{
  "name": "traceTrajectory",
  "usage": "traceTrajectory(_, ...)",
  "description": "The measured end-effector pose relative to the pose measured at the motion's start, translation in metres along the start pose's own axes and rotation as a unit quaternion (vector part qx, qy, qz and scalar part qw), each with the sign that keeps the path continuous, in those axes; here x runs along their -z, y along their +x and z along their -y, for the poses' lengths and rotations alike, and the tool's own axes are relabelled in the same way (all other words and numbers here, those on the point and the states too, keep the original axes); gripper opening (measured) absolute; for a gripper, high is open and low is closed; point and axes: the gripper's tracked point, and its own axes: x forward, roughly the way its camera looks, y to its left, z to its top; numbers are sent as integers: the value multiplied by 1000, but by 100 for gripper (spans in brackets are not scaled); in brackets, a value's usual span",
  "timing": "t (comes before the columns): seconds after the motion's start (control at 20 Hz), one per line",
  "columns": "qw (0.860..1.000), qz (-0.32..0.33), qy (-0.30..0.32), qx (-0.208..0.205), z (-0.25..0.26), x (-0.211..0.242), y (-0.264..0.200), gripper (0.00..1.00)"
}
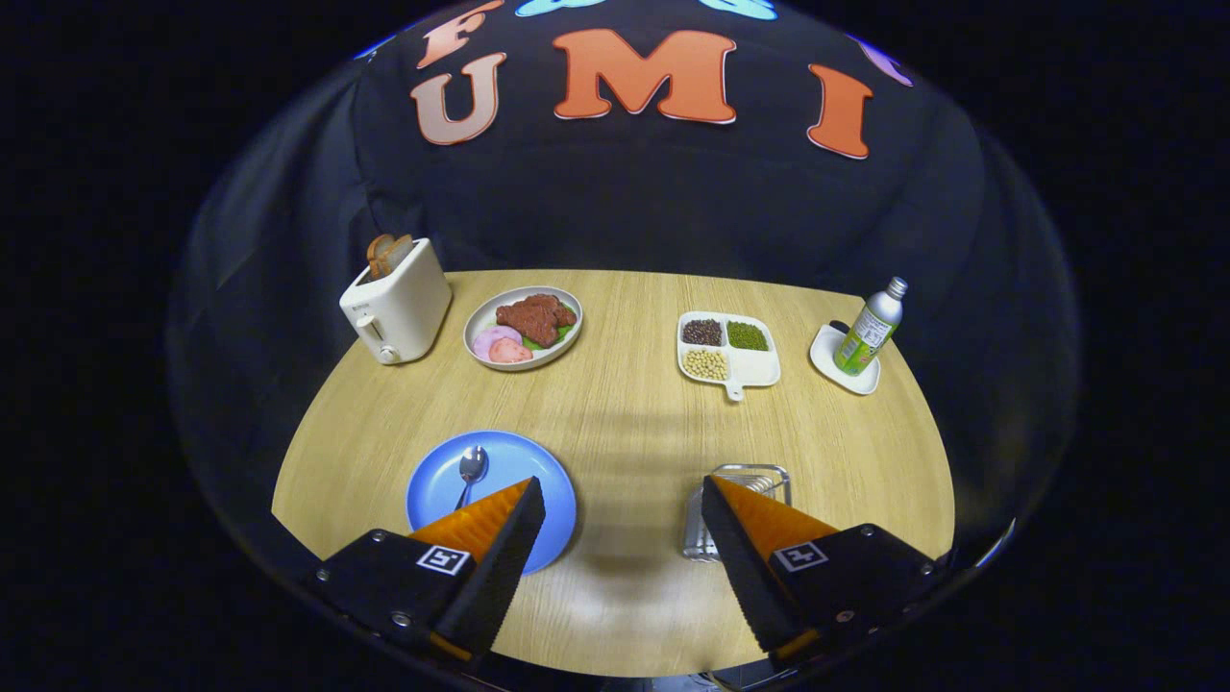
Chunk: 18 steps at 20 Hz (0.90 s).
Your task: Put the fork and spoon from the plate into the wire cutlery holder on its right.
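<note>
One spoon (470,471) lies on the blue plate (500,457) at the table's (615,404) near edge — gripper (623,509) jaws spread wide, holding nothing — beside the wire cutlery holder (759,478).

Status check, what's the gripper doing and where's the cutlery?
Gripper open, holding nothing, above the table. Spoon on blue plate by one finger. Wire cutlery holder behind the other. Fork unseen. Path clear.

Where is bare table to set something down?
Free: the wood strip between the blue plate and wire holder, under the open hand-held gripper, and the middle band before the food plate and bean tray. Crowded: the far row, toaster to bottle.
</note>
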Motion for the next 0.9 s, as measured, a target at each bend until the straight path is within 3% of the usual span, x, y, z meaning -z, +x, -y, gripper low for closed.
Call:
traceTrajectory(0.2,999,41,3,-11,-60,19,12,98)
traceTrajectory(0.4,997,55,19,-49,-120,42,29,99)
traceTrajectory(0.65,999,35,11,-40,-150,79,55,98)
traceTrajectory(0.9,999,11,6,-30,-159,108,72,78)
